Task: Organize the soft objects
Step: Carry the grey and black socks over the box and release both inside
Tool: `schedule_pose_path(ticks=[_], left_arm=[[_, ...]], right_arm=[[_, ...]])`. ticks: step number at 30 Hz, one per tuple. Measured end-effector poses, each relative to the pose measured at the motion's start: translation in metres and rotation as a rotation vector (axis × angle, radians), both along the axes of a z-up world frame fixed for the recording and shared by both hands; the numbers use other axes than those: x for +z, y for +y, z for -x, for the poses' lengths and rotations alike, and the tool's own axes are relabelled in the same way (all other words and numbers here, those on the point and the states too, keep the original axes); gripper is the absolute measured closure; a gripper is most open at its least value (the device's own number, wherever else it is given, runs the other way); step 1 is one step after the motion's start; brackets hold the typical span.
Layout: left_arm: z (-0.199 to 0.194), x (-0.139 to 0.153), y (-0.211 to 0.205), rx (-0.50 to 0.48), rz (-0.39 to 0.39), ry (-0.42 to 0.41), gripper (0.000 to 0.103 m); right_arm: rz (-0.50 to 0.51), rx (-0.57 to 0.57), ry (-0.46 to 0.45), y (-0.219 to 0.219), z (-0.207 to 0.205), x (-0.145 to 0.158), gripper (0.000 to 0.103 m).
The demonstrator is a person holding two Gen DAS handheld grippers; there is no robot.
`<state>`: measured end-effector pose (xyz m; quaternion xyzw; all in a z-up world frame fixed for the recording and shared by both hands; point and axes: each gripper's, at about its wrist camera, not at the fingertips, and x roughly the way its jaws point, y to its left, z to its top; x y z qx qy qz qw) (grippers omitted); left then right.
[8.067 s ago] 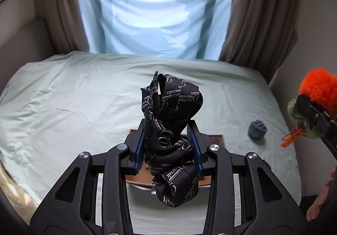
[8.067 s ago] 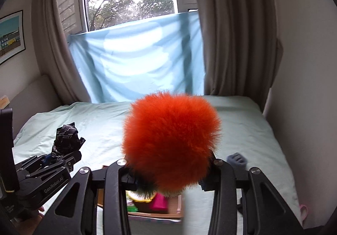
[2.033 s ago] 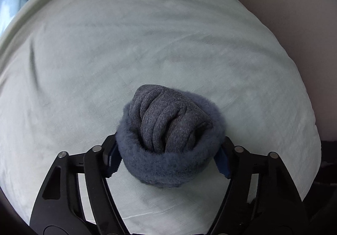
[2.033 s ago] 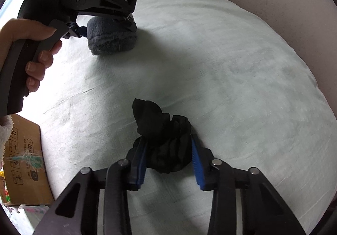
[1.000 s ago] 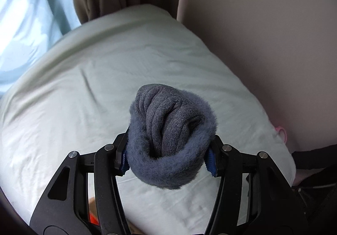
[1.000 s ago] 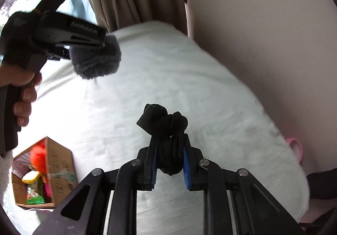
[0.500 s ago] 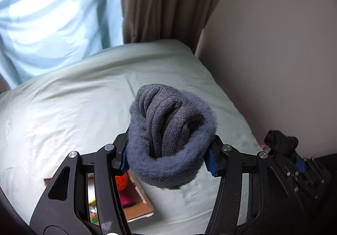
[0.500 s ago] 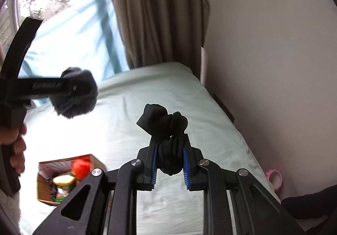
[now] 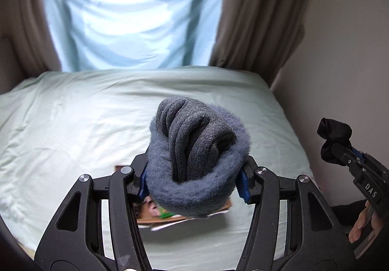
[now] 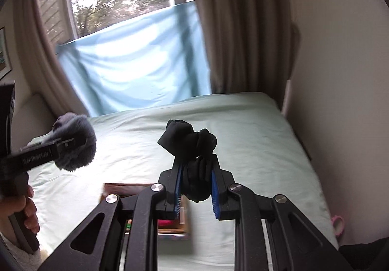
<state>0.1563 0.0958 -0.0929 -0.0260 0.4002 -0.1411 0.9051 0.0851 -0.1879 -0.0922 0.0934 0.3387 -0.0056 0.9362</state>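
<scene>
My left gripper (image 9: 194, 182) is shut on a rolled grey fuzzy sock (image 9: 198, 154) and holds it in the air above a cardboard box (image 9: 170, 218) on the bed. The sock also shows in the right wrist view (image 10: 76, 142). My right gripper (image 10: 195, 194) is shut on a bunched black sock (image 10: 192, 147), held above the same box (image 10: 126, 188). In the left wrist view the black sock (image 9: 334, 137) is at the far right.
A pale green bed sheet (image 9: 73, 125) covers the bed. A light blue cloth (image 9: 131, 21) hangs under the window between brown curtains (image 9: 257, 16). A wall (image 10: 340, 76) runs along the right. A pink ring (image 10: 338, 223) lies at the bed's right edge.
Both grippers have swung from the bed's right side toward the middle, and each keeps its sock. The cardboard box now lies below both of them.
</scene>
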Motion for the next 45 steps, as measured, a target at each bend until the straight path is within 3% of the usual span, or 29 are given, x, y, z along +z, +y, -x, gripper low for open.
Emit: schedule_pose_path(ticks=[9, 20, 31, 39, 45], left_arm=[[0.018, -0.05, 0.082, 0.151, -0.004, 0.11, 0.052], [-0.005, -0.15, 0.093, 0.243, -0.031, 0.283, 0.052], [-0.062, -0.249, 0.068, 0.183, -0.091, 0.49, 0.051], [-0.08, -0.296, 0.051, 0.106, -0.15, 0.631, 0.051], [-0.087, -0.318, 0.042, 0.057, -0.187, 0.703, 0.043]], right_arm=[[-0.064, 0.16, 0.112, 0.084, -0.028, -0.029, 0.085], [-0.047, 0.319, 0.316, 0.132, -0.076, -0.111, 0.085], [-0.041, 0.372, 0.547, 0.146, -0.118, -0.206, 0.085], [-0.05, 0.33, 0.654, 0.145, -0.132, -0.235, 0.085], [-0.088, 0.297, 0.719, 0.144, -0.141, -0.251, 0.084]])
